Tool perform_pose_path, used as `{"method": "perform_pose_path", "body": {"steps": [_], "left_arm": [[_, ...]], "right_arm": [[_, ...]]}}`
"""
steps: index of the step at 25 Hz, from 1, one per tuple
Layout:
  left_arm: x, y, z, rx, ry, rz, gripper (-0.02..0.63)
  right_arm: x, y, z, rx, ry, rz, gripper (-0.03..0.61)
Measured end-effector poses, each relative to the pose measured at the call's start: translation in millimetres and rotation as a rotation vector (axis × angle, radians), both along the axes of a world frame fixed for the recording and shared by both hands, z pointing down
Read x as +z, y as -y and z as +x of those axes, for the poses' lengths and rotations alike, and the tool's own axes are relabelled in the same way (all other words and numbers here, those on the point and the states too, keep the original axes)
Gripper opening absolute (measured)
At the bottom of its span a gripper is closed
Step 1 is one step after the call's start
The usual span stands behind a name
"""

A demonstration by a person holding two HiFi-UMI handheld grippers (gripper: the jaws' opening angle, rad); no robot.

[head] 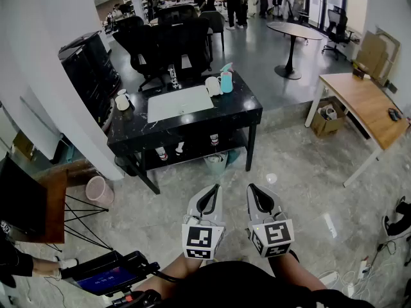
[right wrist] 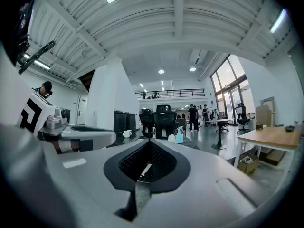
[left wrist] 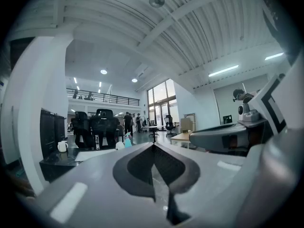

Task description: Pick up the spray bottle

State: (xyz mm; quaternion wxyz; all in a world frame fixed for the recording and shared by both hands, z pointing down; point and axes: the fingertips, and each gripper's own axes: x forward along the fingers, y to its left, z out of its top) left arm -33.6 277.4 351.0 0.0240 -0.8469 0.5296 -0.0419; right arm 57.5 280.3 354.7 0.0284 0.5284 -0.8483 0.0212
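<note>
A teal spray bottle [head: 226, 79] stands upright at the far right of the black table [head: 241, 111], next to a white jug [head: 212, 85]. It shows small in the left gripper view as the spray bottle [left wrist: 127, 140] and in the right gripper view as the spray bottle [right wrist: 179, 136]. Both grippers are held low near my body, well short of the table. My left gripper [head: 209, 189] is shut with nothing in it. My right gripper [head: 254, 189] is likewise shut and empty.
A white sheet [head: 180, 102] lies mid-table, a white mug [head: 122, 101] at its left end. Black office chairs [head: 168, 43] stand behind it. A wooden desk [head: 363, 104] is to the right, a pink bin [head: 99, 190] and a tripod screen [head: 106, 276] to the left.
</note>
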Motion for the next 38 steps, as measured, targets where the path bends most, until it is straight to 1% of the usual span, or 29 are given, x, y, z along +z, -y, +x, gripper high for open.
{"method": "perform_pose_path", "body": {"steps": [9,15,18,21,25,29,33,36,38], "left_arm": [[-12,7,12,0.013,0.001,0.004,0.001],[-11,8,8,-0.006,-0.007,-0.012,0.000],[-12,10,12,-0.008,-0.008,-0.015,0.001],[-11,16,19,-0.007,-0.013,-0.021,0.000],[-12,22,27,-0.028,-0.023,-0.030,0.001],[5,30,36,-0.057,-0.029,-0.042,0.001],[29,50,21,-0.087,-0.048,-0.099,0.001],[35,82,3,-0.094,-0.067,-0.109,0.002],[36,112,-10,-0.082,-0.074,-0.105,0.002]], "right_arm": [[-11,5,9,0.004,0.014,0.011,0.023],[-12,6,8,-0.007,0.025,0.013,0.023],[-15,7,12,-0.013,0.035,0.019,0.023],[-12,10,17,-0.020,0.028,0.010,0.023],[-8,14,26,-0.036,0.024,-0.007,0.025],[11,26,39,-0.063,0.032,-0.024,0.025],[29,55,35,-0.073,0.033,-0.055,0.025],[39,84,23,-0.070,0.029,-0.073,0.025],[42,110,12,-0.055,0.024,-0.076,0.025]]}}
